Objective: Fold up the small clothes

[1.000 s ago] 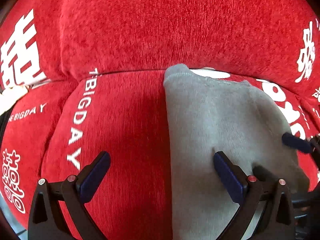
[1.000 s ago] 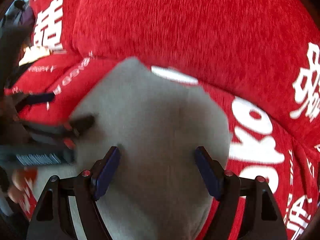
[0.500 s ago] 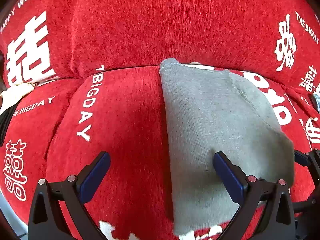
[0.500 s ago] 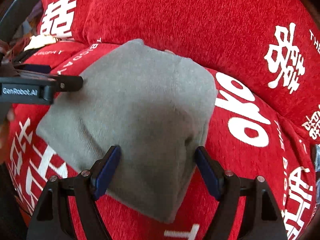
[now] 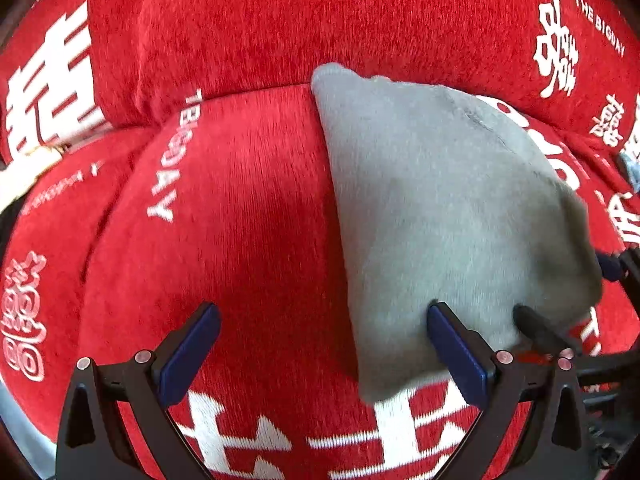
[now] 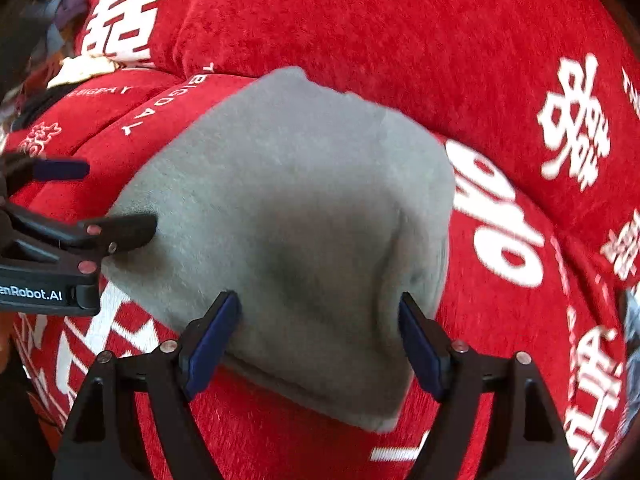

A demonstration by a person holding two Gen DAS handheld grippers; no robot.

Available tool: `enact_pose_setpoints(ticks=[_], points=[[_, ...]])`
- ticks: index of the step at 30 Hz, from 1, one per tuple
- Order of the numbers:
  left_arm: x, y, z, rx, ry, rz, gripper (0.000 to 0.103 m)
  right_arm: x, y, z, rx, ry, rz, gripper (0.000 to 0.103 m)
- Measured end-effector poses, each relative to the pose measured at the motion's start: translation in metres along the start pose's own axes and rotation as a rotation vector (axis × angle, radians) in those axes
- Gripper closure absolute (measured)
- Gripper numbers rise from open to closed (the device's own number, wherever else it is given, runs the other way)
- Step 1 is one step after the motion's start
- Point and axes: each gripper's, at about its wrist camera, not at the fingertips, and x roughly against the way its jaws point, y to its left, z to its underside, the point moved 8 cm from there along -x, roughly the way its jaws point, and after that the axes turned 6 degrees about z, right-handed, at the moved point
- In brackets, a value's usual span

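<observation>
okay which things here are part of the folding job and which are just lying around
Part of the job:
- grey garment, folded on the seat
- left gripper, open, one finger over the garment's edge
- right gripper, open, over the garment

Just lying about:
- red sofa cover, the work surface
- cream cloth far left
- bluish item, too cropped to identify

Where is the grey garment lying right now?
The grey garment lies folded on the red sofa seat cushion, its far edge up against the backrest. In the right wrist view it sits centre; in the left, right of centre.
</observation>
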Motion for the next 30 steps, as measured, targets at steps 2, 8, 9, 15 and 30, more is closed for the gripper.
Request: enact_pose_setpoints(ticks=[2, 8, 9, 15, 30], points=[[0.009, 0.005, 0.003, 0.017, 0.001, 0.044, 0.0, 0.018, -0.016, 0.011, -0.083, -0.013, -0.049, 0.021], [0.021, 0.02, -0.018, 0.07, -0.005, 0.112, 0.0, 0.056, -0.098, 0.021, -0.337, -0.086, -0.086, 0.02], [0.019, 0.02, -0.026, 0.085, 0.003, 0.129, 0.0, 0.056, -0.114, 0.019, -0.383, -0.086, -0.085, 0.02], [-0.01, -0.001, -0.053, 0.125, 0.078, 0.222, 0.0, 0.025, -0.142, -0.003, -0.571, -0.021, -0.247, 0.019], [-0.075, -0.045, -0.078, 0.125, 0.191, 0.353, 0.001, -0.07, -0.096, -0.059, -0.569, 0.083, -0.451, 0.019]])
